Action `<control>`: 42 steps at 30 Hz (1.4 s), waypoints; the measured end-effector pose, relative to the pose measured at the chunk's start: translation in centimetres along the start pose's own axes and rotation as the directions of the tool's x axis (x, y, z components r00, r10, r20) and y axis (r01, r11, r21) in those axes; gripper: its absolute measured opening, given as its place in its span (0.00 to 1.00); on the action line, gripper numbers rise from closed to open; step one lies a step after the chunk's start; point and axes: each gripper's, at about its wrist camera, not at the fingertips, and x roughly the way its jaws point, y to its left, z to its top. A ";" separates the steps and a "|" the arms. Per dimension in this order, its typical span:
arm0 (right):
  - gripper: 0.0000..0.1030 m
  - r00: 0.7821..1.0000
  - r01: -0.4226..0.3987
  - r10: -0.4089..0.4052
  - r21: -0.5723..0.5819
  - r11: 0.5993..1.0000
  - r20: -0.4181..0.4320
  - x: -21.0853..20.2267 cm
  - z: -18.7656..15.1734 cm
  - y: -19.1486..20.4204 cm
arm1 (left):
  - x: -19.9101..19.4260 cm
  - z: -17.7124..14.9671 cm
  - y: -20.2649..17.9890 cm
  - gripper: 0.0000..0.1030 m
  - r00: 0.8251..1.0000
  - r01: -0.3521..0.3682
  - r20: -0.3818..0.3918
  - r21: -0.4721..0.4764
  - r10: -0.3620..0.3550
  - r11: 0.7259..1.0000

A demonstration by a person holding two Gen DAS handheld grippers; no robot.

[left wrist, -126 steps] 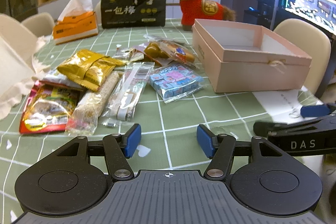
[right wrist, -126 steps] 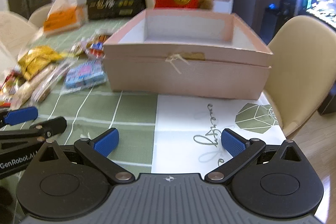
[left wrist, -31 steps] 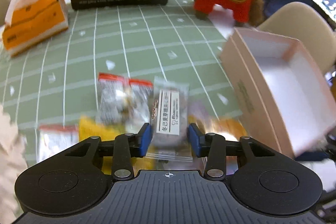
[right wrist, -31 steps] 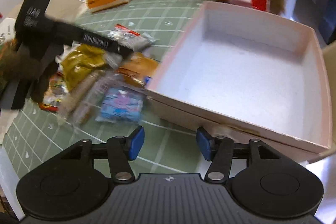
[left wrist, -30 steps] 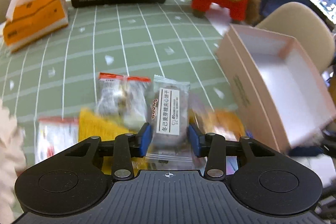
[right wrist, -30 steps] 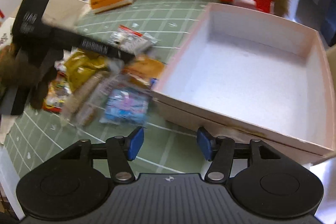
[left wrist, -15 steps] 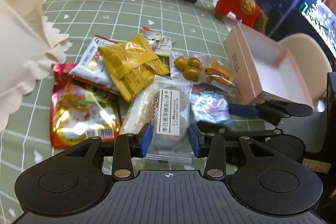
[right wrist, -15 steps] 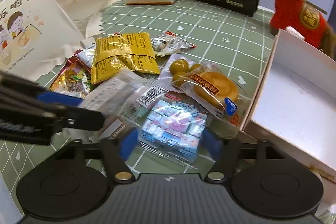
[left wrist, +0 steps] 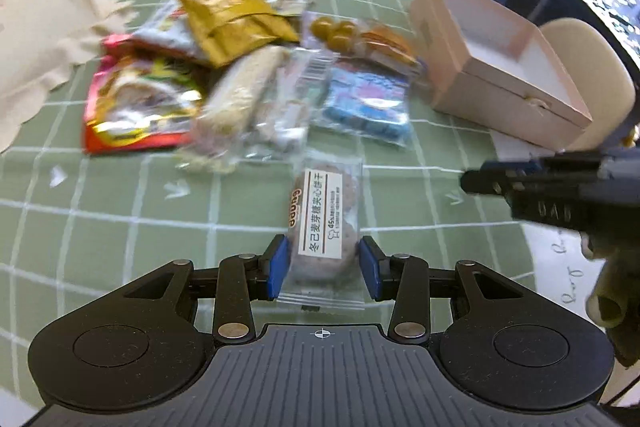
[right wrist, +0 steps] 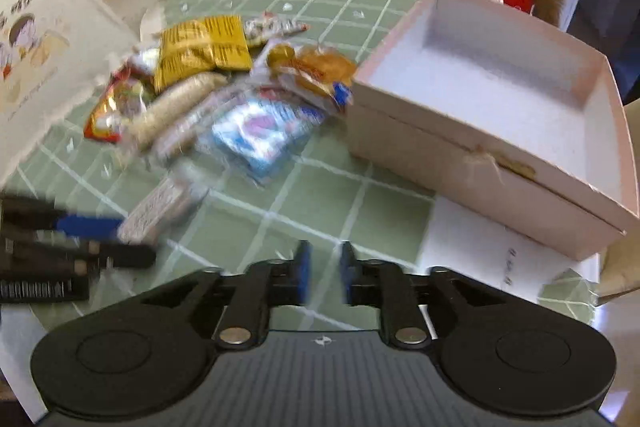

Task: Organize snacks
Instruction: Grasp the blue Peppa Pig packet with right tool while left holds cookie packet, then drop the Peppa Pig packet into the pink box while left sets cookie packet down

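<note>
A clear-wrapped biscuit packet [left wrist: 323,227] is pinched between the blue pads of the left gripper [left wrist: 322,268], above the green checked tablecloth [left wrist: 120,211]. The jaws of the right gripper [right wrist: 322,273] are closing with nothing between them. The pink box [right wrist: 492,163] is seen open, beside the snack pile [right wrist: 224,95].
</note>
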 end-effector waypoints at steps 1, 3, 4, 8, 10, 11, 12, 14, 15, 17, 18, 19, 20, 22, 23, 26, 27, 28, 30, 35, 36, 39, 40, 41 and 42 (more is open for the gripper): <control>0.50 1.000 -0.003 0.002 0.031 1.000 0.015 0.4 0.6 0.5 | -0.4 -0.1 0.5 0.43 1.000 -0.016 0.001 -0.004 0.016 1.000; 0.63 0.999 -0.003 0.000 0.087 0.996 0.036 1.4 1.9 1.7 | -1.0 -0.3 1.6 0.43 0.999 -0.036 0.006 -0.012 0.036 0.999; 0.64 0.999 0.001 -0.005 0.107 0.994 0.041 2.0 2.6 2.3 | -1.4 -0.5 2.2 0.43 0.999 -0.036 0.010 -0.021 0.036 0.999; 0.71 0.996 0.083 -0.089 0.205 0.975 0.019 5.3 5.1 4.5 | -2.2 -1.4 4.3 0.43 1.000 -0.004 0.017 -0.057 0.005 0.998; 0.80 0.995 0.082 -0.095 0.264 0.961 0.037 6.2 5.9 4.9 | -2.1 -1.6 4.6 0.43 1.000 0.010 0.021 -0.060 -0.009 0.998; 0.82 0.993 0.096 -0.110 0.263 0.960 0.040 6.6 6.2 5.2 | -2.1 -1.7 4.7 0.43 1.000 0.015 0.023 -0.062 -0.014 0.998; 0.82 0.990 0.125 -0.137 0.242 0.962 0.035 7.0 6.5 5.7 | -2.1 -1.8 4.8 0.43 0.999 0.021 0.026 -0.065 -0.019 0.998; 0.75 0.986 0.159 -0.165 0.180 0.971 0.018 7.2 6.7 6.4 | -2.2 -1.8 4.8 0.43 0.999 0.036 0.028 -0.070 -0.034 0.997; 0.70 0.988 0.149 -0.153 0.155 0.977 0.011 6.9 6.6 6.3 | -2.1 -1.8 4.6 0.43 0.999 0.045 0.027 -0.068 -0.043 0.997; 0.61 0.994 0.112 -0.110 0.117 0.987 -0.023 5.9 6.2 5.6 | -2.0 -1.9 4.0 0.43 0.998 0.060 0.022 -0.055 -0.058 0.997; 0.59 0.995 0.096 -0.092 0.116 0.989 -0.041 5.2 5.5 5.1 | -1.9 -1.9 3.7 0.43 0.997 0.070 0.018 -0.047 -0.069 0.996; 0.58 0.995 0.086 -0.080 0.116 0.989 -0.056 4.3 4.5 4.4 | -1.7 -1.8 3.2 0.43 0.997 0.083 0.014 -0.038 -0.082 0.996; 0.58 0.995 0.079 -0.071 0.110 0.991 -0.075 3.3 3.4 3.6 | -1.6 -1.7 2.7 0.43 0.995 0.096 0.008 -0.025 -0.096 0.995; 0.58 0.993 0.085 -0.077 0.097 0.992 -0.086 1.3 1.2 2.2 | -1.2 -1.5 1.2 0.43 0.992 0.122 -0.010 0.016 -0.122 0.992; 0.58 0.992 0.096 -0.088 0.090 0.991 -0.089 0.4 0.1 1.4 | -0.9 -1.4 0.2 0.43 0.991 0.134 -0.021 0.041 -0.133 0.990; 0.59 0.988 0.129 -0.122 0.075 0.989 -0.098 -1.8 -3.3 -1.0 | 0.1 -1.1 -2.9 0.41 0.988 0.152 -0.053 0.115 -0.147 0.982; 0.59 0.988 0.119 -0.110 0.076 0.990 -0.106 -2.2 -4.2 -1.8 | 0.5 -1.1 -3.7 0.41 0.989 0.145 -0.059 0.134 -0.138 0.980; 0.61 0.989 0.105 -0.095 0.084 0.991 -0.111 -2.5 -4.9 -2.5 | 0.9 -0.9 -4.5 0.41 0.990 0.130 -0.068 0.150 -0.121 0.980; 0.69 0.991 0.099 -0.088 0.111 0.989 -0.100 -2.9 -6.0 -3.6 | 1.7 -0.8 -5.7 0.42 0.993 0.099 -0.087 0.176 -0.085 0.979; 0.77 0.992 0.122 -0.117 0.123 0.985 -0.049 -2.7 -6.2 -4.4 | 2.5 -0.3 -7.2 0.44 0.995 0.053 -0.098 0.234 -0.031 0.971; 0.77 0.992 0.123 -0.120 0.114 0.986 -0.037 -2.5 -6.0 -4.1 | 2.6 -0.3 -7.3 0.44 0.995 0.051 -0.097 0.241 -0.028 0.969; 0.64 0.989 0.150 -0.149 0.047 0.988 -0.021 -2.2 -5.4 -3.1 | 3.0 0.0 -7.7 0.45 0.996 0.057 -0.078 0.265 -0.037 0.963; 0.59 0.990 0.139 -0.138 0.028 0.990 -0.021 -2.5 -5.3 -3.0 | 3.2 0.2 -7.9 0.44 0.996 0.062 -0.073 0.276 -0.043 0.959; 0.58 0.992 0.126 -0.126 0.019 0.992 -0.021 -2.7 -5.0 -3.1 | 3.3 0.5 -8.1 0.44 0.996 0.067 -0.071 0.282 -0.049 0.957; 0.58 0.994 0.113 -0.112 0.017 0.993 -0.012 -3.2 -4.8 -3.4 | 3.3 0.8 -8.3 0.43 0.996 0.071 -0.065 0.286 -0.055 0.956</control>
